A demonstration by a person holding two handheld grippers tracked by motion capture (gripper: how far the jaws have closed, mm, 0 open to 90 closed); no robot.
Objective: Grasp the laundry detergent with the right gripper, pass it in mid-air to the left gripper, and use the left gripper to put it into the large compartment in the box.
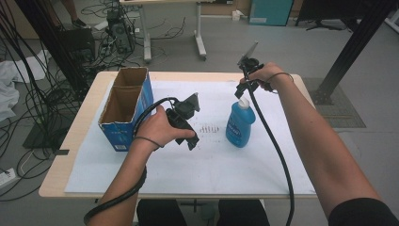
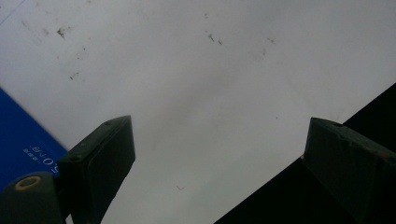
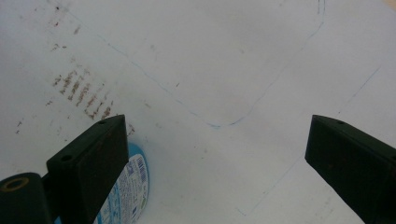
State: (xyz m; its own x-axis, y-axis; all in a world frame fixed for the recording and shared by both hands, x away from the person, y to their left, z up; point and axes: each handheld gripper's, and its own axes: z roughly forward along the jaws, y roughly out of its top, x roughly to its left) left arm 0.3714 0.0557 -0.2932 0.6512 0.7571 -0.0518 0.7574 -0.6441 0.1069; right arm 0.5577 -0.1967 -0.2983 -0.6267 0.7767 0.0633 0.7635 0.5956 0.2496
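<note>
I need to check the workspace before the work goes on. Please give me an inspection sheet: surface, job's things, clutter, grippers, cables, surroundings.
Surface: wooden table under a white sheet; brown marks at the sheet's middle, thin blue pen lines on it in the right gripper view.
Job's things: blue bottle with white cap, upright; open blue cardboard box at the left, its inside not in view.
Clutter: nothing seen.
Grippers: left gripper open, holding nothing, between box and bottle; right gripper open, just above the bottle's cap.
Cables: one black cable trails from each gripper.
Surroundings: floor cables, a computer case, table legs, black frame.
</note>
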